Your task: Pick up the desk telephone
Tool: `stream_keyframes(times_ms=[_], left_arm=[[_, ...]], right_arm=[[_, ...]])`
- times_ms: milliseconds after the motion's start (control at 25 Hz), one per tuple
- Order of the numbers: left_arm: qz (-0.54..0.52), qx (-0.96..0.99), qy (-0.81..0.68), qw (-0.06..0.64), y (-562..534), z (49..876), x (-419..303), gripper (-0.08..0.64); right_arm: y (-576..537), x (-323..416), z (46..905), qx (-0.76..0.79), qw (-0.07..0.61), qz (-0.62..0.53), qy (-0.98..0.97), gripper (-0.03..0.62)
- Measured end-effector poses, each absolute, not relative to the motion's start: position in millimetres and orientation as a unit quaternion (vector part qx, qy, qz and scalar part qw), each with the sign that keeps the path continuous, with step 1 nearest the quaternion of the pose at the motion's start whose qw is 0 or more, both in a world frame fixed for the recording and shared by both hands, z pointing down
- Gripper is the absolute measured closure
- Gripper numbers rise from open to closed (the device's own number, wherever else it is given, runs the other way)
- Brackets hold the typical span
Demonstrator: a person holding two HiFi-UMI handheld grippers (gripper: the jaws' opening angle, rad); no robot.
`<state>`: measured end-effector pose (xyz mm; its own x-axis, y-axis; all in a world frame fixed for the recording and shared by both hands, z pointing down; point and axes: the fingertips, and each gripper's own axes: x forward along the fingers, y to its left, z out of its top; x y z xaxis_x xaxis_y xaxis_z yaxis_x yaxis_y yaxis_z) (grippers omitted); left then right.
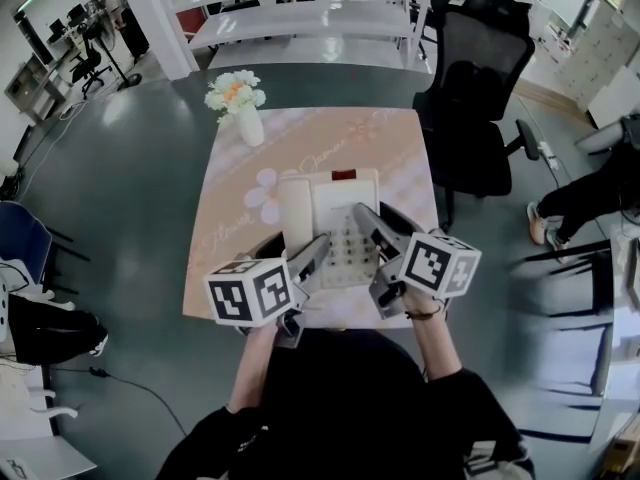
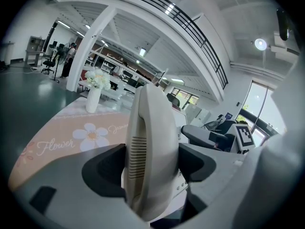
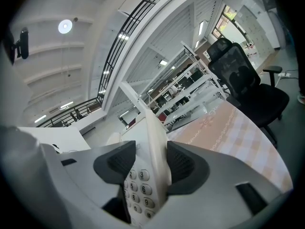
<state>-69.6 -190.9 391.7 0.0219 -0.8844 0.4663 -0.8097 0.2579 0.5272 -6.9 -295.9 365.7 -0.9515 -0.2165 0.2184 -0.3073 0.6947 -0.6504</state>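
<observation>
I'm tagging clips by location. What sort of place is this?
Probably a large open-plan office or lab hall: a black office chair, rows of white desks behind the table, and a railed mezzanine overhead.

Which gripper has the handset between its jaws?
The left gripper, around the cream telephone handset; the right gripper grips the keypad edge of the cream base.

White desk telephone point(image 1: 338, 200), handset point(image 1: 295, 213) at left

left gripper point(image 1: 298, 246) and right gripper point(image 1: 375, 218) hide the desk telephone's point(image 1: 335, 193) near edge.
</observation>
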Motion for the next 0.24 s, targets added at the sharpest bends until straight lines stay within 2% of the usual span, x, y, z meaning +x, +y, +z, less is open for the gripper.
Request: stream_keyframes(times_ms=[240], left_arm=[[-0.048, 0.609, -0.694, 0.381, -192.6, 394.2, -73.0, 0.233]], right_arm=[[-297.3, -9.6, 368.4, 0.146, 0.065, 0.366, -0.917, 0.400]])
